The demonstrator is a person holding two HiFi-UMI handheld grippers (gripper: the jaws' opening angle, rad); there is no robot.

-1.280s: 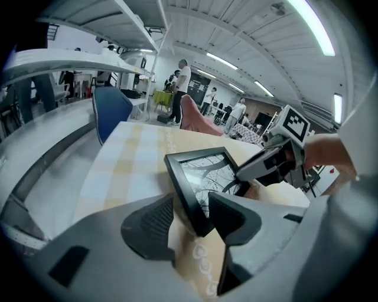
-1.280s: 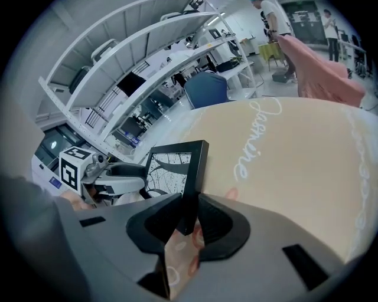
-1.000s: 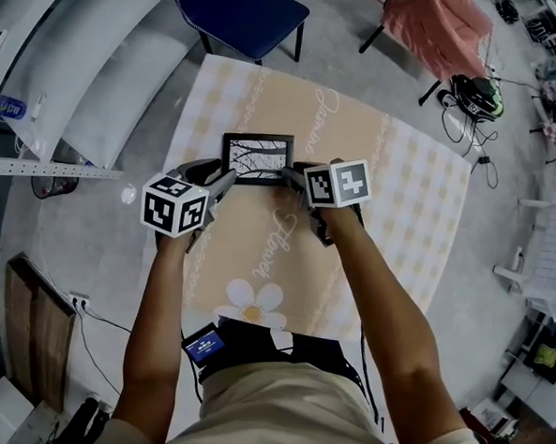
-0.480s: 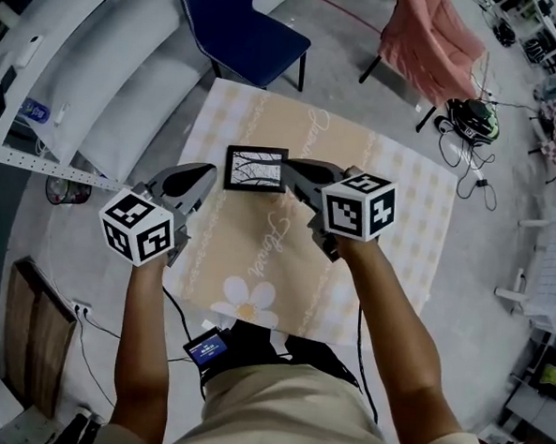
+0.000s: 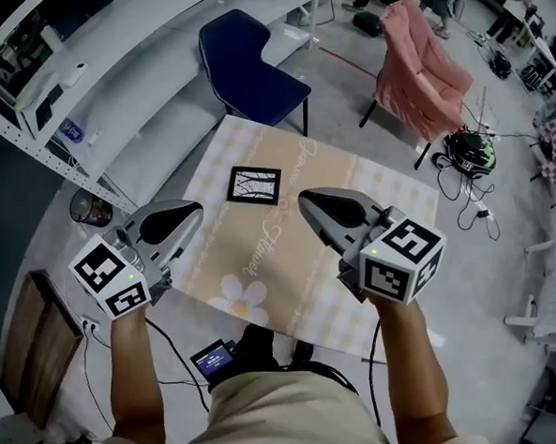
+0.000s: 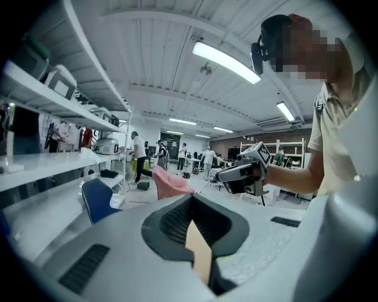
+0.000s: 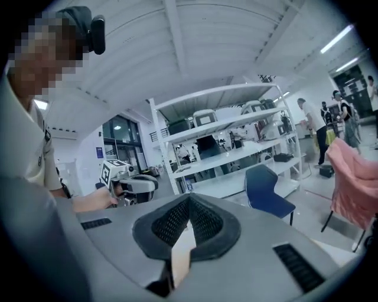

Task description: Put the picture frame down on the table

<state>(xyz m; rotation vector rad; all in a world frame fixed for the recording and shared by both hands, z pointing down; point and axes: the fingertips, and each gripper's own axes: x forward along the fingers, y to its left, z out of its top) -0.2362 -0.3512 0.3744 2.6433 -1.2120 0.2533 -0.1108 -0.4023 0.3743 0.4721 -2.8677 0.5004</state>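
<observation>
The picture frame (image 5: 253,185), black-edged with a branch drawing, lies flat on the tan checked tablecloth (image 5: 285,264) near the table's far left part. Nothing touches it. My left gripper (image 5: 196,208) is held up near the table's left edge, nearer to me than the frame, its jaws together and empty. My right gripper (image 5: 304,198) hovers right of the frame, also shut and empty. In the left gripper view the jaws (image 6: 190,198) meet at a point, with the right gripper (image 6: 239,173) beyond. The right gripper view shows its own jaws (image 7: 189,198) closed and the left gripper (image 7: 136,186) opposite.
A blue chair (image 5: 254,69) stands beyond the table's far left corner and a chair draped in pink cloth (image 5: 425,52) beyond the far right. White shelving (image 5: 52,81) runs along the left. Cables and a dark helmet-like object (image 5: 470,148) lie on the floor at right.
Both grippers have let go of the frame, drawn back toward me and spread apart. The frame stays flat on the cloth. The head view has risen.
</observation>
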